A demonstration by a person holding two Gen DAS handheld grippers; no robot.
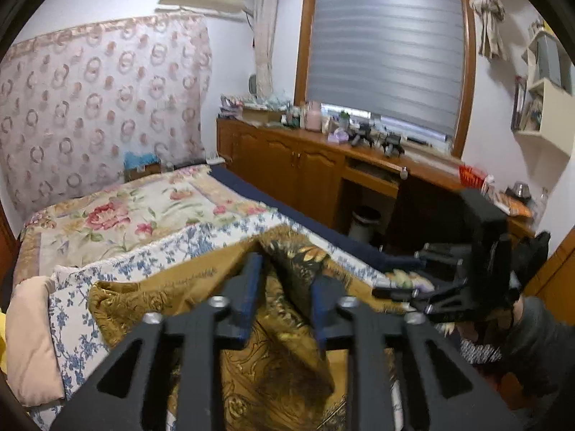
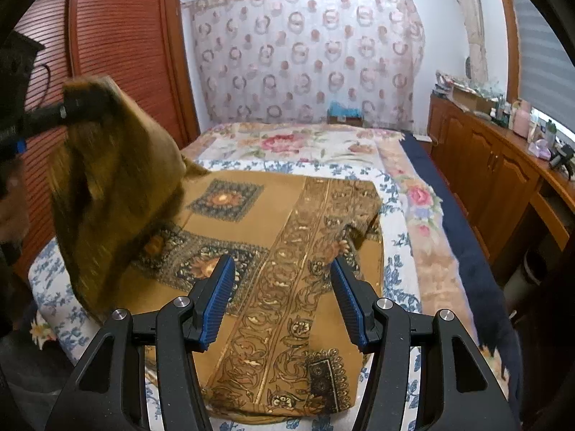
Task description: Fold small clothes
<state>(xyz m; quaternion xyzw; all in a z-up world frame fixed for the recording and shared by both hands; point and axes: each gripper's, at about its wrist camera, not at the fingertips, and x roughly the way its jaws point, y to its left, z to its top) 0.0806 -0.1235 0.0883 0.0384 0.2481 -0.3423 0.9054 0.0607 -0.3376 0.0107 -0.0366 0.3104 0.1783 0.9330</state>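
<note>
A mustard-brown cloth with dark ornate borders (image 2: 273,222) lies on the bed. My left gripper (image 1: 287,269) is shut on a corner of this cloth (image 1: 284,327) and lifts it; in the right wrist view it (image 2: 77,106) holds the raised, blurred flap at the left. My right gripper (image 2: 282,273) is open and empty, hovering over the flat part of the cloth near its front edge. It also shows in the left wrist view (image 1: 431,273) at the right.
The bed has a blue-floral sheet (image 2: 395,280) and a rose-patterned blanket (image 2: 294,143). A pink pillow (image 1: 28,337) lies at the left. A wooden cabinet (image 1: 287,165) with clutter runs along the right. A red louvred wardrobe (image 2: 118,54) stands left.
</note>
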